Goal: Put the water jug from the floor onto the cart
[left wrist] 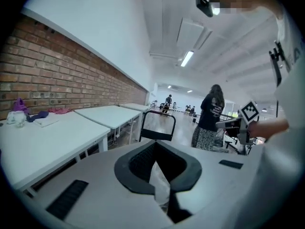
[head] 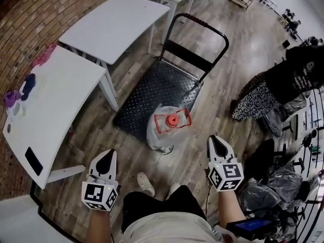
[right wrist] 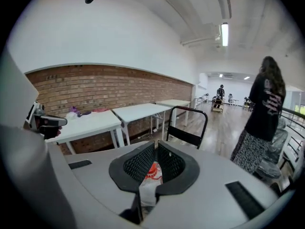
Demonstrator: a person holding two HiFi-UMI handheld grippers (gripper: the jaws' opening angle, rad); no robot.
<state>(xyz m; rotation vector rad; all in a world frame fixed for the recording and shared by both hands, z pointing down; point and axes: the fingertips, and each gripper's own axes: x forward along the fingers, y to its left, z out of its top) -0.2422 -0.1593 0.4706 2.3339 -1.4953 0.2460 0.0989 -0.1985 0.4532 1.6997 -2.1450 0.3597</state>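
Observation:
The water jug (head: 169,128), clear with a red cap and handle and wrapped in plastic film, stands upright at the near edge of the cart's black studded platform (head: 157,87). I cannot tell whether its base rests fully on the platform. Both grippers hang close to my body, well short of the jug. The left gripper (head: 107,157) is shut and holds nothing. The right gripper (head: 216,142) is shut and empty too. The jug (left wrist: 159,178) shows below the tips of the left gripper (left wrist: 155,144). Below the right gripper's tips (right wrist: 155,144) the jug (right wrist: 150,175) also shows.
The cart's upright handle (head: 200,37) rises at its far end. Two white tables (head: 55,103) (head: 119,19) line the brick wall at left. A person in a patterned skirt (head: 260,100) stands at right among bags and chairs (head: 276,186). My shoes (head: 147,184) are on the wood floor.

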